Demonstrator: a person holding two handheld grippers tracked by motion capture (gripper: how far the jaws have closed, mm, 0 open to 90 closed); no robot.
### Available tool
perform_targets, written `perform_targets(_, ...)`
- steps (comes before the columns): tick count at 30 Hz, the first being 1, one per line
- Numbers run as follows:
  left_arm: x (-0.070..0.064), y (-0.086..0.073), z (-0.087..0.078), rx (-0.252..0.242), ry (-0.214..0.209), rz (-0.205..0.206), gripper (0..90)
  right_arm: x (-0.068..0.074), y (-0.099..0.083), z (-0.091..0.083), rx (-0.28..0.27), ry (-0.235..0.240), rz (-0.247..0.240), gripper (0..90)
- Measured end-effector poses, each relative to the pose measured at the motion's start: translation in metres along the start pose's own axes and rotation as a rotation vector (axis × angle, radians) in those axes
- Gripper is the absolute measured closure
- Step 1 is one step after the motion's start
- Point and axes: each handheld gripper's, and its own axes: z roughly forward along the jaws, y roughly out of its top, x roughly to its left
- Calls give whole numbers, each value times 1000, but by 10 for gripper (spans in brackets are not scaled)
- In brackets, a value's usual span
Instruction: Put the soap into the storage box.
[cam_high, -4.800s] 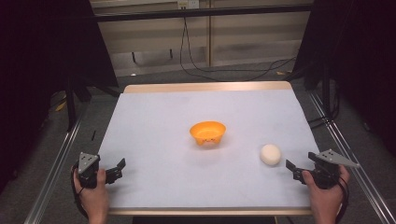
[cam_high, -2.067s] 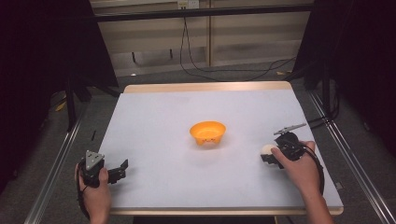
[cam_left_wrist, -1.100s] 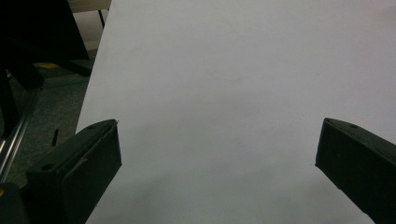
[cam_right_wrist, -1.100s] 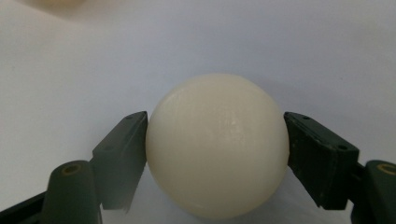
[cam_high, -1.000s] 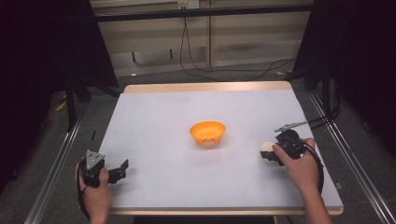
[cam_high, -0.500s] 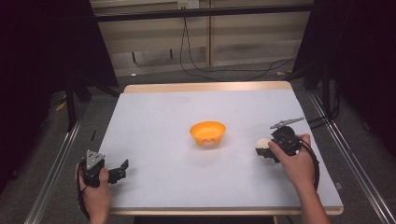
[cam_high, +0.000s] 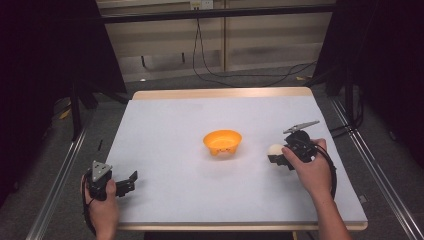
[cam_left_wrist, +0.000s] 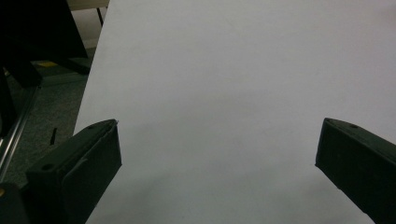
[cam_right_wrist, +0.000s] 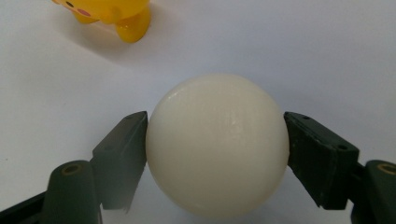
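The right gripper (cam_right_wrist: 215, 154) has its jaws clamped on the white ball (cam_right_wrist: 217, 144), just right of the orange bowl (cam_high: 222, 142) mid-table. Next, probably, a short carry leftward over the bowl (left gripper (cam_left_wrist: 217, 168) gapes empty, near-left corner).

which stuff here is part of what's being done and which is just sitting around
In the job:
- white ball, clamped between the jaws of the right gripper
- orange bowl, nearest thing to the ball, a likely target

Just lying about:
- left gripper, open, holding nothing
- cables on the floor beyond the table
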Motion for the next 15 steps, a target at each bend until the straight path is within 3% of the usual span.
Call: perform_targets(15,-2,0,1,10,2,16,0,15,22,10,-1,22,-41,249)
